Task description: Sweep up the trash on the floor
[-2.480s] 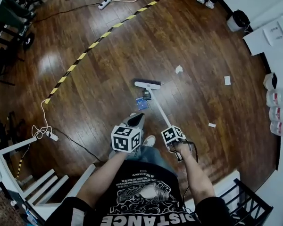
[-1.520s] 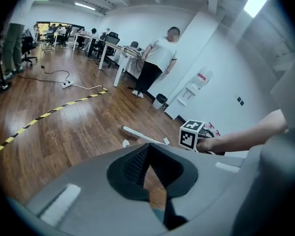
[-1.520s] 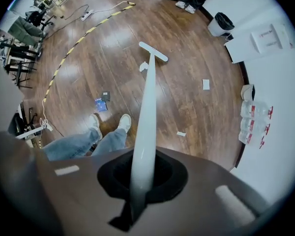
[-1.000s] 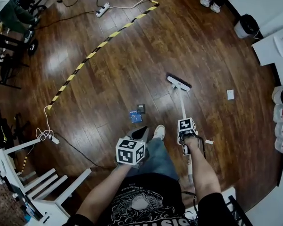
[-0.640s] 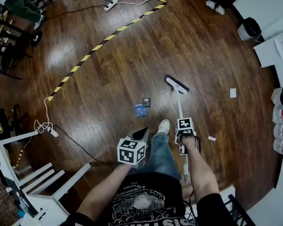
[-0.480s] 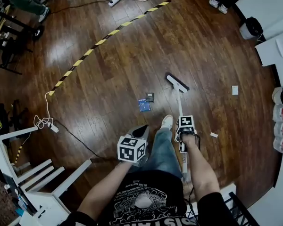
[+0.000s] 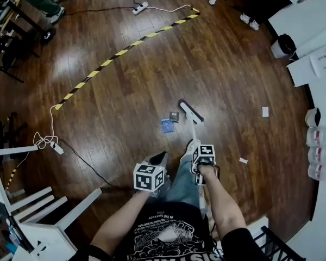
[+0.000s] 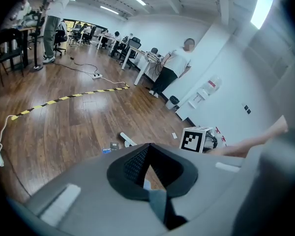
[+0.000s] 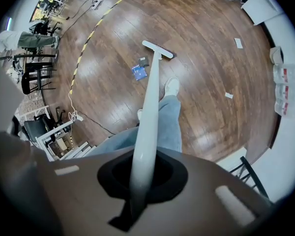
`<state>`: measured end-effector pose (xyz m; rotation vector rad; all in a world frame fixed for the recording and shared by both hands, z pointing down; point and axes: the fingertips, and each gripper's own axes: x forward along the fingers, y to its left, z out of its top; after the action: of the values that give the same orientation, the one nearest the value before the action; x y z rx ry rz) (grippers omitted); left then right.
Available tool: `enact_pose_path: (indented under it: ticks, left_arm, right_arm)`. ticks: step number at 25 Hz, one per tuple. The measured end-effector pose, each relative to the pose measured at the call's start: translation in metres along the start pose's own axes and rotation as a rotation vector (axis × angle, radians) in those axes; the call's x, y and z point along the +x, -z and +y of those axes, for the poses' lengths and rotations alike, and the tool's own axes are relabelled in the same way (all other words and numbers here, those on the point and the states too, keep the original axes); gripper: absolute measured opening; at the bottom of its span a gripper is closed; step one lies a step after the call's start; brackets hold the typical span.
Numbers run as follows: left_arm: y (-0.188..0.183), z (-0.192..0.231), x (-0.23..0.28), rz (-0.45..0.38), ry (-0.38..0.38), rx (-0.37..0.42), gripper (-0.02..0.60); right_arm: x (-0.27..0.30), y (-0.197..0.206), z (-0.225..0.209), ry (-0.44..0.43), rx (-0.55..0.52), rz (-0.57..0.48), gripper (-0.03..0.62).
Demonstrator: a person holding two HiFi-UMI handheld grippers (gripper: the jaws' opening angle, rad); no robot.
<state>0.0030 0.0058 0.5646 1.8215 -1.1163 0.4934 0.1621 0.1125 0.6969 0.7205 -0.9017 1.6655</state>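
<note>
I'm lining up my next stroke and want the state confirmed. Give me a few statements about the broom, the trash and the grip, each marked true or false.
1. The right gripper is shut on the broom handle. True.
2. The broom head lies on top of the blue wrapper. False: the wrapper lies uncovered just left of it, next to a small dark scrap.
3. Two white paper scraps lie to the right of the broom head. True: one is farther out and one is nearer the person.
4. The striped tape runs under the broom head. False: it lies well away, toward the head view's upper left.
</note>
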Motion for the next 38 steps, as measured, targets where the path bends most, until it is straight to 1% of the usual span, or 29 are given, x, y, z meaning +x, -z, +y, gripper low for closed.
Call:
enact_pose_path:
  ticks: [4, 7, 10, 15, 21, 25, 29, 34, 38]
  left_arm:
    - [0.018, 0.003, -0.018, -0.007, 0.006, -0.012, 0.005]
    - [0.021, 0.008, -0.027, -0.022, 0.011, -0.022, 0.005]
    - [0.031, 0.009, -0.032, -0.019, 0.017, -0.044, 0.005]
    - [0.039, -0.001, -0.034, -0.012, 0.041, -0.047, 0.005]
    - [0.033, -0.015, -0.027, -0.012, 0.066, -0.025, 0.005]
    - [0.02, -0.038, -0.015, -0.009, 0.096, 0.015, 0.005]
    - [0.005, -0.071, 0.007, 0.008, 0.142, 0.08, 0.005]
    - [-0.008, -0.13, 0.042, 0.04, 0.201, 0.164, 0.005]
    - [-0.017, -0.179, 0.079, 0.068, 0.221, 0.225, 0.005]
  right_arm:
    - [0.015, 0.03, 0.022, -0.049, 0.014, 0.013, 0.0]
    - [0.019, 0.041, 0.039, -0.083, 0.015, 0.01, 0.0]
    - [0.024, 0.056, 0.048, -0.097, 0.01, 0.028, 0.0]
    - [0.024, 0.069, 0.046, -0.086, 0.0, 0.027, 0.0]
    - [0.014, 0.073, 0.037, -0.1, 0.01, 0.008, 0.0]
    - [-0.001, 0.075, 0.021, -0.117, 0.031, -0.027, 0.0]
    - [-0.023, 0.069, -0.005, -0.136, 0.06, -0.096, 0.0]
    - [-0.055, 0.055, -0.058, -0.159, 0.103, -0.184, 0.0]
    - [-0.078, 0.04, -0.11, -0.182, 0.14, -0.237, 0.0]
